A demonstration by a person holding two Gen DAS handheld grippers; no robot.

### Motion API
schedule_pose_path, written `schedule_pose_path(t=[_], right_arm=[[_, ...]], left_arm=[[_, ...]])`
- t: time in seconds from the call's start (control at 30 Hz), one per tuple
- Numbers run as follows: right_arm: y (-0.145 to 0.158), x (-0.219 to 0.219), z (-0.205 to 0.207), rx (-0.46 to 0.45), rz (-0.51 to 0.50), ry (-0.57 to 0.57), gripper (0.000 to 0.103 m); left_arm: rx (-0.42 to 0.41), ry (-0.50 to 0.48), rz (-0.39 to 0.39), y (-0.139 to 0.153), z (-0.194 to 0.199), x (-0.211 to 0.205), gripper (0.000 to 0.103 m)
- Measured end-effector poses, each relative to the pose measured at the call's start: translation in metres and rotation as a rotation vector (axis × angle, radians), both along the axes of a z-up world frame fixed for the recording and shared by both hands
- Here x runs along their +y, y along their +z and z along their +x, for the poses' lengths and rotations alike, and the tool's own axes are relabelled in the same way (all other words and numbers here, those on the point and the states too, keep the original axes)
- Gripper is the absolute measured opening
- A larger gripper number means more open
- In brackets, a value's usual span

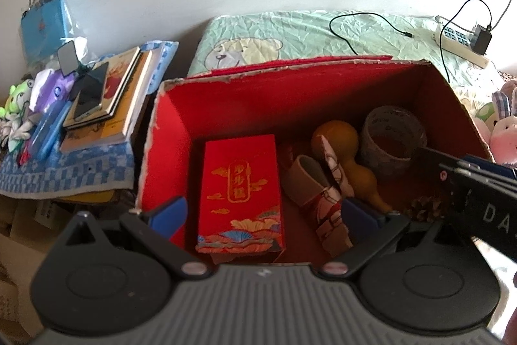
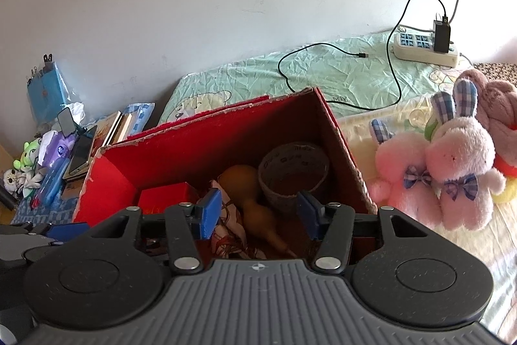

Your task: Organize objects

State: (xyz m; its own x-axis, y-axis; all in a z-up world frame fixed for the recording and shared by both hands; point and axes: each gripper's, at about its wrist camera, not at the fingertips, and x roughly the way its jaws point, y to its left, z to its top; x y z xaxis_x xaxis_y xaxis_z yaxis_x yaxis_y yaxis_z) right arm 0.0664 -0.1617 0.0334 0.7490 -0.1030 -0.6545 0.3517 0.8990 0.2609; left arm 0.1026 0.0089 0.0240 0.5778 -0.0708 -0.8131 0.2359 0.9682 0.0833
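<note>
An open red cardboard box (image 1: 168,131) (image 2: 106,173) sits on the bed. Inside lie a red printed packet (image 1: 240,193) (image 2: 164,198), a brown gourd (image 1: 342,147) (image 2: 248,196), a roll of tape (image 1: 392,138) (image 2: 292,175), a patterned cloth roll (image 1: 326,209) (image 2: 229,231) and a pine cone (image 1: 426,207). My left gripper (image 1: 263,215) hovers open over the box's near edge, nothing between its blue pads. My right gripper (image 2: 258,212) is open above the gourd and holds nothing. It also enters the left wrist view as my right gripper (image 1: 478,183) from the right.
Left of the box, a side table under a blue checked cloth (image 1: 64,170) carries books (image 1: 122,92), a phone (image 1: 92,94), a blue case and small toys (image 2: 26,157). Pink plush rabbits (image 2: 452,170) lie right of the box. A power strip (image 2: 423,49) with a black cable rests on the green sheet.
</note>
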Motion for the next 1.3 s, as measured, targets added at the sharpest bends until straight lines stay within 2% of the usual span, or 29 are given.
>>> schedule_pose_path(t=[0.17,0.4,1.3], right_arm=[[0.0018,0.0017,0.0046,-0.016,-0.02,0.013,0.053],[0.0016,0.004,0.0009,-0.026,-0.014,0.022,0.052],[-0.0004,-0.0022,0.0005,-0.04,0.005,-0.004,0.051]], left_arm=[[-0.021,-0.004,0.001,0.0013,-0.0018,-0.0022,0.102],[-0.004,-0.01,-0.026,0.0004,-0.0007,-0.0011,0.102],[-0.035,-0.024,-0.014,0.002,-0.0033,-0.0057,0.102]])
